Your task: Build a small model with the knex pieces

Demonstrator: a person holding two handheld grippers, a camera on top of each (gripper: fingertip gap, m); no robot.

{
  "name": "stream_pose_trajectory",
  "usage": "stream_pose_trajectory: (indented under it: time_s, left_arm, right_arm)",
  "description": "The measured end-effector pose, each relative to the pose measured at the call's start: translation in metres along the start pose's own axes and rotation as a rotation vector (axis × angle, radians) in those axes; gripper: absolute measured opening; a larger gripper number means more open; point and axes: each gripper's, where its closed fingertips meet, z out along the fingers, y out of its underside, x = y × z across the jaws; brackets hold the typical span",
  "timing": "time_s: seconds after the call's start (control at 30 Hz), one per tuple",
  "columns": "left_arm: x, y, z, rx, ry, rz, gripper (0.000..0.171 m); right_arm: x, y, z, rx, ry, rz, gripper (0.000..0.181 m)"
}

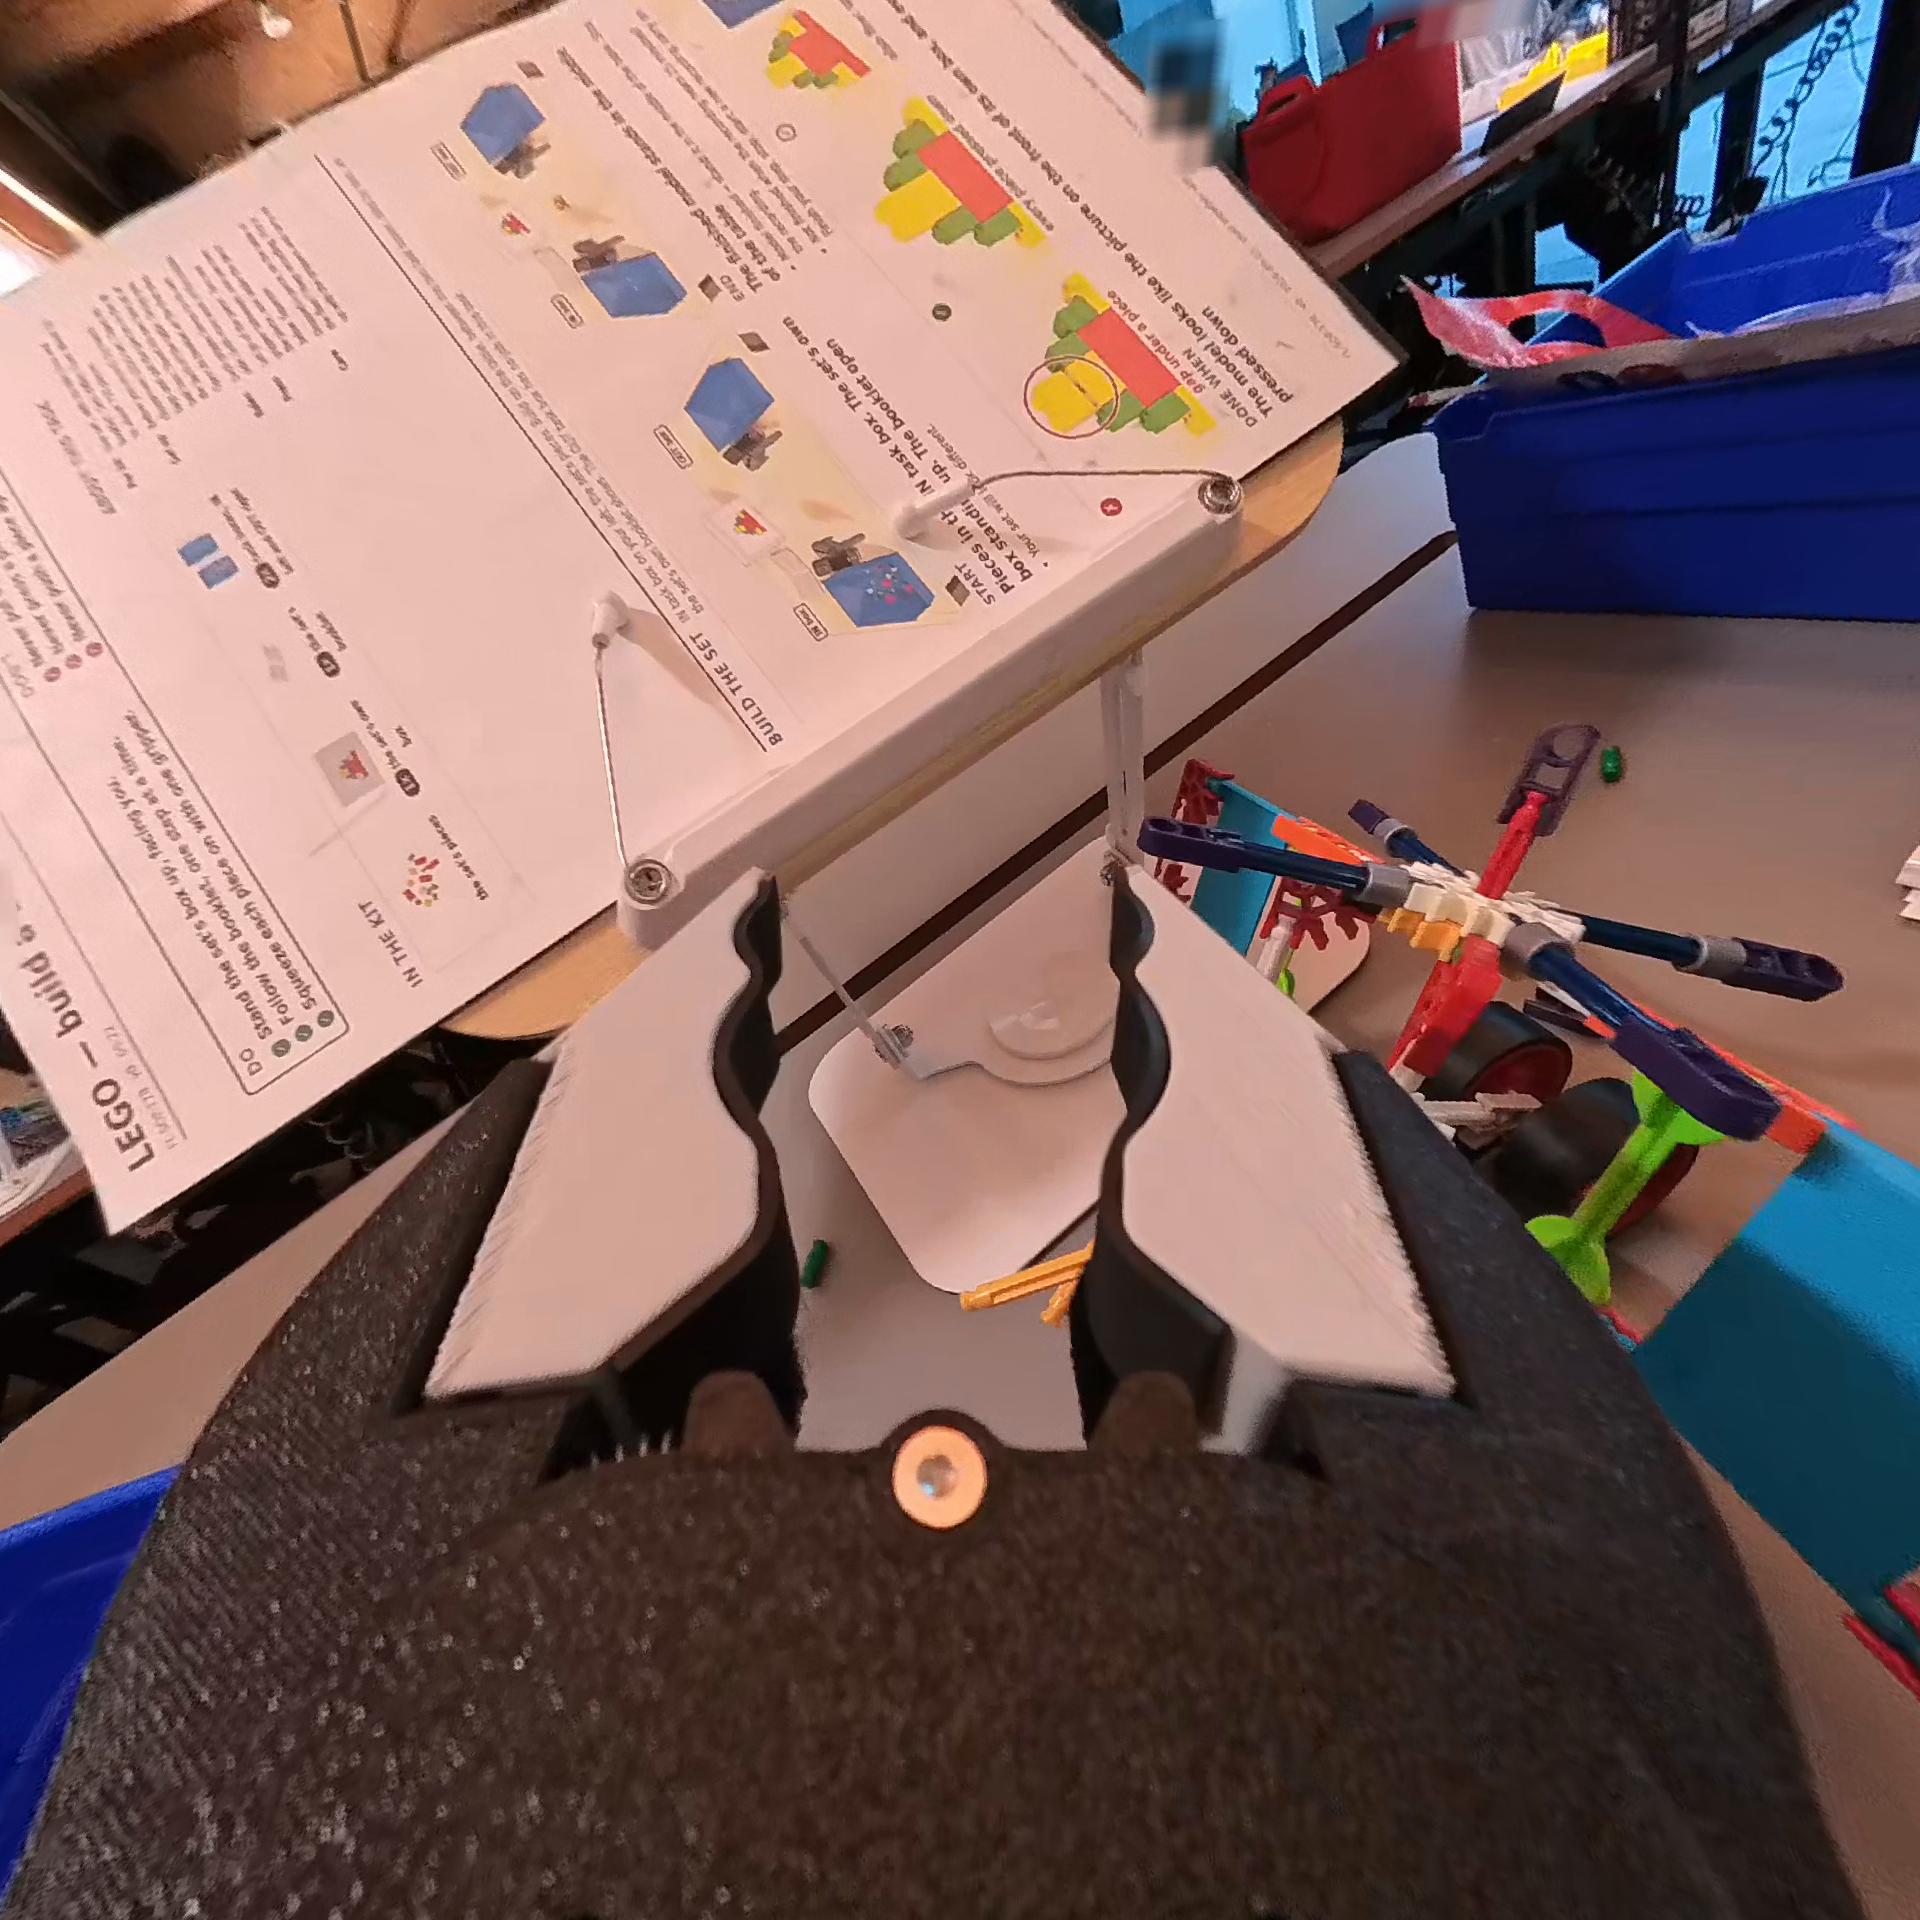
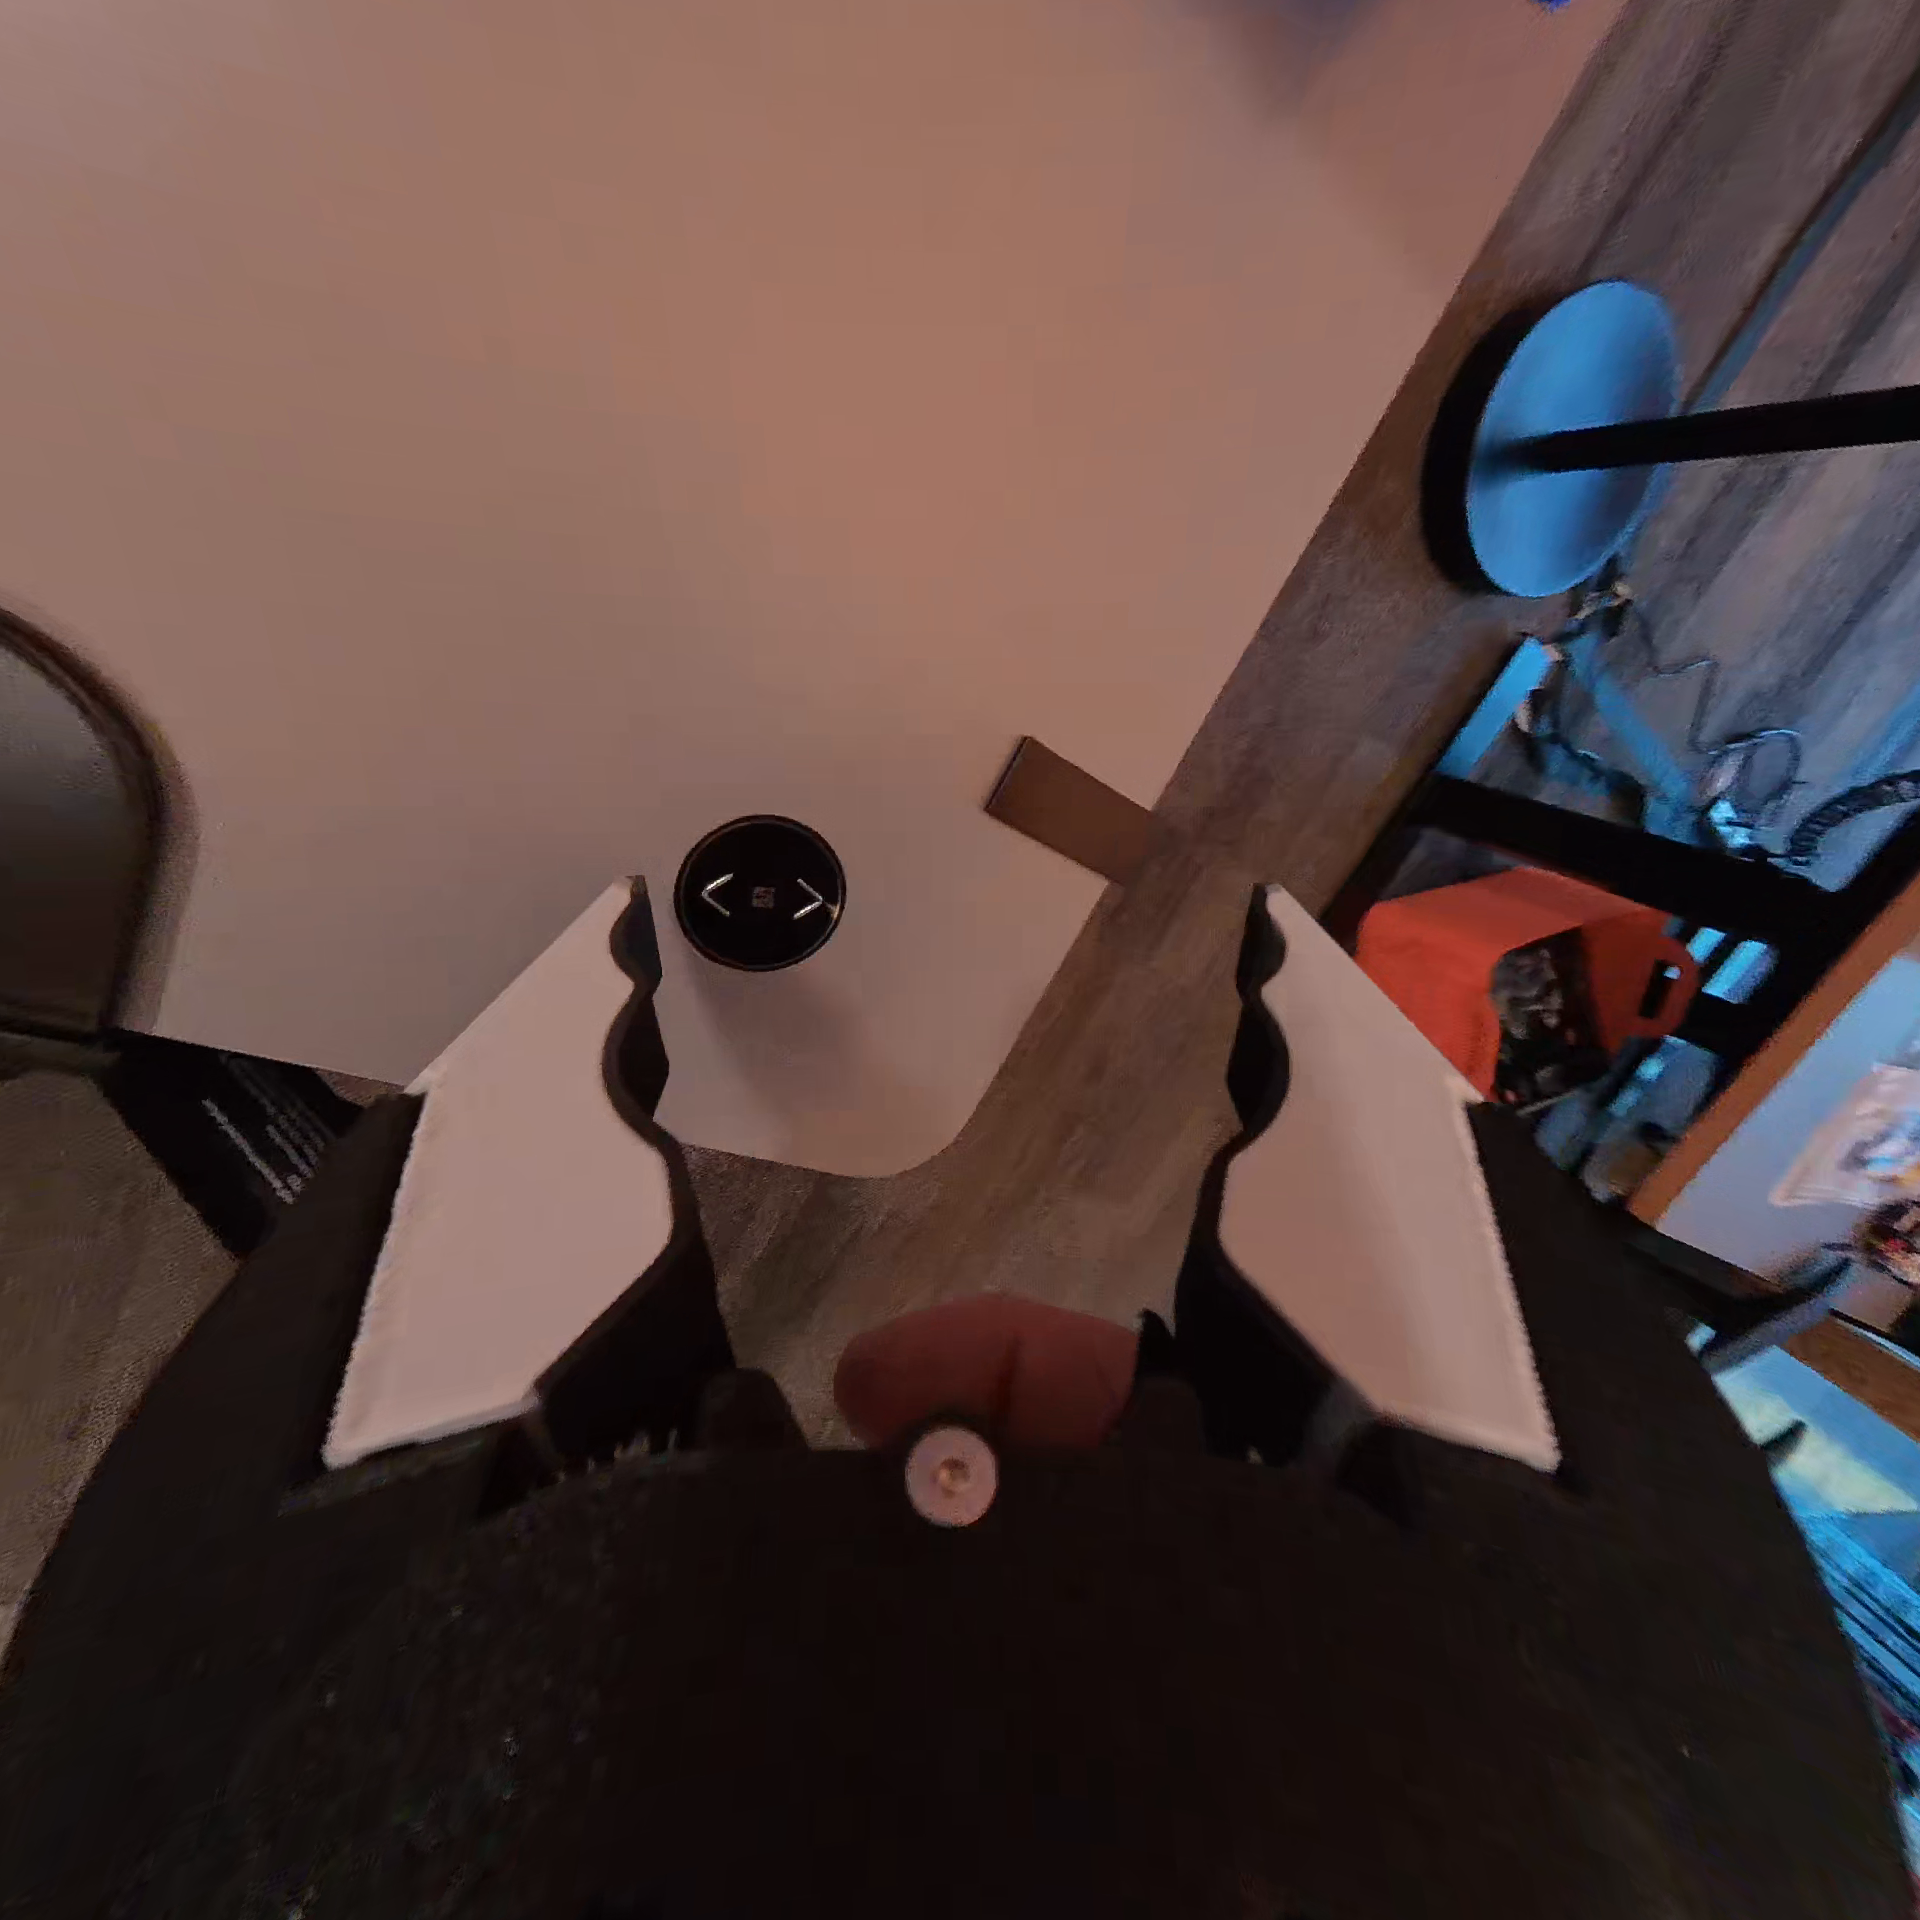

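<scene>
My left gripper [image 1: 945, 914] is open and empty above the table. Between its fingers lies the white base [image 1: 966, 1153] of a book stand. The stand holds a printed instruction sheet [image 1: 499, 499] tilted up at the upper left. A yellow rod piece [image 1: 1023, 1288] and a small green piece [image 1: 816, 1262] lie on the table between the fingers. A colourful rod-and-connector model [image 1: 1475, 935] with black wheels stands to the right. My right gripper [image 2: 945, 904] is open and empty over a white table corner [image 2: 727, 520], beside a round black control button [image 2: 760, 894].
A blue bin [image 1: 1704, 457] with a red-and-white bag stands at the right back. A turquoise box [image 1: 1808, 1351] lies at the right. In the right wrist view, a grey floor [image 2: 1143, 1091], a round stool base [image 2: 1558, 436], an orange bag [image 2: 1507, 966] and a reddish shoe tip [image 2: 987, 1361] show below.
</scene>
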Motion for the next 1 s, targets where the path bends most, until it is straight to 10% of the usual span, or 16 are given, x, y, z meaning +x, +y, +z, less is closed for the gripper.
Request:
stream_pose_trajectory:
  time_s: [1.0]
  left_arm:
    - [0.003, 0.0, 0.01, -0.033, -0.016, 0.038, 0.065]
  right_arm:
    - [0.012, 0.006, 0.01, -0.088, -0.02, -0.033, 0.11]
